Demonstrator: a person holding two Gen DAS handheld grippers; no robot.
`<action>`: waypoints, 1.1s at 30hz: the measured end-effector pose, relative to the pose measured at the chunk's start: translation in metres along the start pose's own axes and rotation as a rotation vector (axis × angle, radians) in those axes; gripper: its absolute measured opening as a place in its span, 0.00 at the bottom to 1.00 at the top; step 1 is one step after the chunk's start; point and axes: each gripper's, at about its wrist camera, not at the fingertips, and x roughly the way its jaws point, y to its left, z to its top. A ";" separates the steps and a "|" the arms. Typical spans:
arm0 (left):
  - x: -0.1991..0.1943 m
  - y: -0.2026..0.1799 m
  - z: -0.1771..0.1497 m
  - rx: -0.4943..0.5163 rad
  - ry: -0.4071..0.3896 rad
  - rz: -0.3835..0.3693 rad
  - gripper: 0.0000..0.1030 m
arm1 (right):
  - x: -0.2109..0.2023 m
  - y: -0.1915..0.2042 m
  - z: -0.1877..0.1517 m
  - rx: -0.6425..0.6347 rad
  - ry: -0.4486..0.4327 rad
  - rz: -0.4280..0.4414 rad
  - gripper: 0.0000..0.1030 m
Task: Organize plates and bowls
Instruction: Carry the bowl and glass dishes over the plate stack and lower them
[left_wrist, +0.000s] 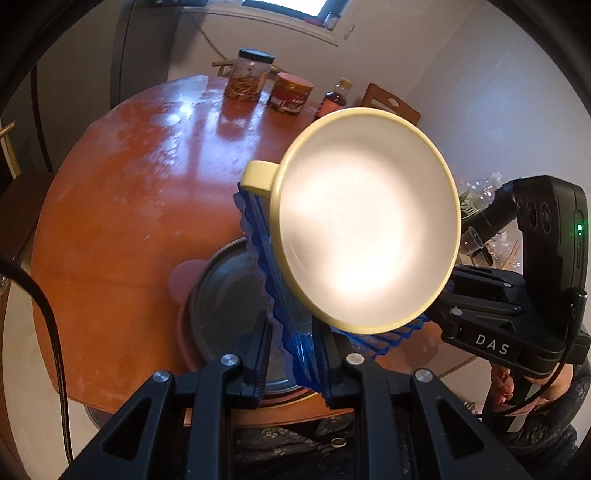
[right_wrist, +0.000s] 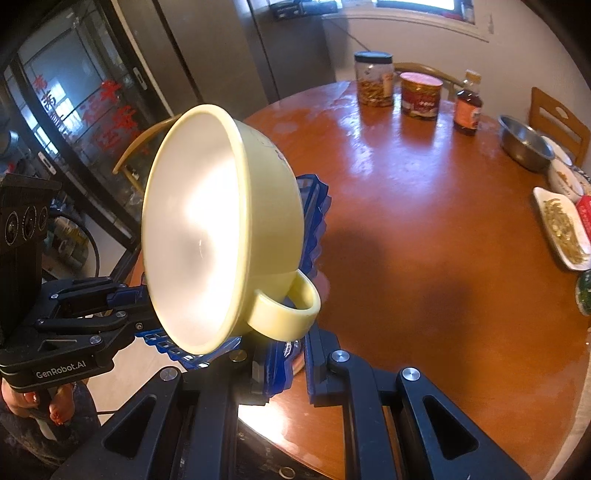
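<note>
Both grippers hold a pale yellow bowl (left_wrist: 365, 221) with loop handles tilted in the air over the round wooden table (left_wrist: 122, 206). My left gripper (left_wrist: 258, 221) is shut on the bowl's side, its blue pads just under one handle (left_wrist: 258, 177). In the right wrist view, my right gripper (right_wrist: 312, 199) is shut on the opposite side of the yellow bowl (right_wrist: 221, 229), beside the other handle (right_wrist: 291, 314). Each gripper shows in the other's view: the right gripper (left_wrist: 391, 339) and the left gripper (right_wrist: 166, 347), both at the bowl's lower rim. Under the bowl a steel plate (left_wrist: 225, 299) lies on a pink plate (left_wrist: 183, 277).
At the table's far edge stand a glass jar (right_wrist: 373, 79), a red tin (right_wrist: 421, 96) and a bottle (right_wrist: 467, 107). On its right lie a steel bowl (right_wrist: 524, 144), a patterned bowl (right_wrist: 565, 177) and a white dish of food (right_wrist: 561, 229). A chair (right_wrist: 557, 118) stands behind them.
</note>
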 end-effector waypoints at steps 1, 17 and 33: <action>0.001 0.004 -0.001 -0.005 0.004 0.000 0.22 | 0.005 0.003 0.000 0.000 0.006 0.002 0.12; 0.016 0.029 -0.019 -0.012 0.057 0.010 0.22 | 0.040 0.021 -0.021 0.017 0.056 0.017 0.12; 0.030 0.030 -0.023 -0.024 0.084 0.007 0.22 | 0.053 0.011 -0.039 0.062 0.092 0.046 0.13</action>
